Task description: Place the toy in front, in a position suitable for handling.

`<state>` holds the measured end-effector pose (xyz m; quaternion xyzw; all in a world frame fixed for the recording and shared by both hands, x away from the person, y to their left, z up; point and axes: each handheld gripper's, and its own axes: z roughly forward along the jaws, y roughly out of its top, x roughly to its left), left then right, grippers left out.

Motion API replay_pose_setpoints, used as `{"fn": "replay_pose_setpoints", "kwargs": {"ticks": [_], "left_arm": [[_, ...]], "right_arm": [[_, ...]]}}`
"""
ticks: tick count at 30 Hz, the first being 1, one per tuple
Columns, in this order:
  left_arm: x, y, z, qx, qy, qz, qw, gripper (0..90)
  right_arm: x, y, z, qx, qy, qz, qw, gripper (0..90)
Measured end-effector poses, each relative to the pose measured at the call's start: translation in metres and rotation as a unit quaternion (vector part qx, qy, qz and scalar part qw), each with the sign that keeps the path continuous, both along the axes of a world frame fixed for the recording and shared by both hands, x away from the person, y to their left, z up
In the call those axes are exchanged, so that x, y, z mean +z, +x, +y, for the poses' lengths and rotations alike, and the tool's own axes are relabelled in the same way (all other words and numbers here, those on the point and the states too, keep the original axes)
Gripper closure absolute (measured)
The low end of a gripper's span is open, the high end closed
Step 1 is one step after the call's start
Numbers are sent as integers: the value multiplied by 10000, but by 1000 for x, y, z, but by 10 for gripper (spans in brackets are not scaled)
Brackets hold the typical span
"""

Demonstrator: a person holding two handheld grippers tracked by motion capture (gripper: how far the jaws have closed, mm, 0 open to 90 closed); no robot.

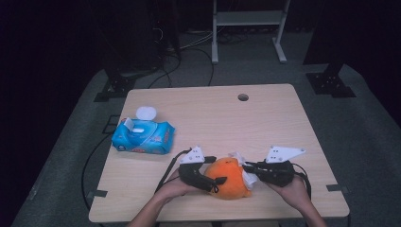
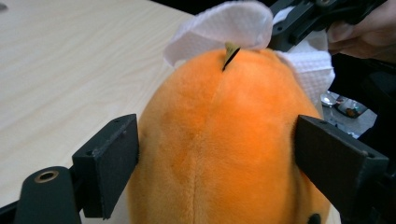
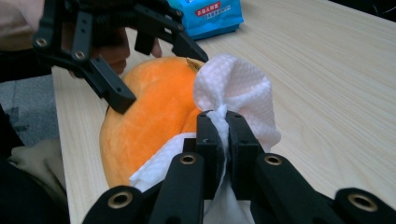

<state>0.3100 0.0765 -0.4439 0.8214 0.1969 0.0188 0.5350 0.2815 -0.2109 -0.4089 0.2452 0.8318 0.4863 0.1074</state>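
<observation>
A light wooden table [image 1: 265,118] seen from above, with a person's forearms coming in from the bottom edge. At the far left of the tabletop lies a blue pack of wet wipes [image 1: 143,135], its white lid [image 1: 146,113] flipped open behind it and a wipe poking up from the slot. It sits well apart from the hands.

Moving right, near the front edge, the left gripper [image 1: 213,182] reaches in from the left toward an orange plush toy [image 1: 230,178] that rests on the table between the two hands. In the left gripper view, its two black jaws stand wide, one on each side of the round orange toy [image 2: 224,144]. The left jaw sits right at the fur and the right jaw is just beside it; whether the pads press cannot be told. A seam runs up the toy's middle to a small dark stem at the top.

Right of the toy, the right gripper [image 1: 250,169] has its jaws pinched tight on a white textured wipe [image 3: 236,93]. In the right gripper view, the wipe bunches up above the closed jaws and lies against the toy's [image 3: 149,121] side and top. A loose flap hangs below the jaws. The right hand [image 1: 294,187] holds that gripper at the table's front right.
</observation>
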Motion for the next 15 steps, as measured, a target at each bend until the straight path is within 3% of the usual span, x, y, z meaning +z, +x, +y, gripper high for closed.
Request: {"fn": "replay_pose_setpoints", "kwargs": {"ticks": [3, 5, 7, 8, 9, 11, 12, 13, 15], "left_arm": [[-2, -2, -2, 14, 7, -36, 10000, 279], [1, -5, -3, 58, -59, -256, 9996, 429], [5, -7, -3, 91, -172, -448, 9988, 491], [7, -9, -3, 125, -200, -649, 9976, 507], [11, -11, -4, 186, -238, -978, 9947, 514], [16, -12, -4, 248, -328, -1290, 9908, 514], [17, -13, -4, 257, -275, -1478, 9883, 514], [16, -14, -4, 256, -207, -1558, 9872, 512], [10, -13, -4, 187, -61, -1512, 9883, 500]], "right_arm": [[-2, 2, -3, -85, 66, 83, 9999, 846], [-2, 4, -6, -137, 166, 123, 9997, 846], [2, 4, -8, -205, 245, 73, 9995, 847], [4, 4, -9, -219, 293, 14, 9993, 847], [8, 2, -9, -252, 364, -50, 9990, 847], [16, 0, -10, -346, 487, -254, 9979, 847], [19, 0, -11, -371, 532, -301, 9974, 846], [20, 1, -10, -366, 527, -306, 9975, 847], [18, 3, -8, -363, 488, -232, 9979, 846]]}}
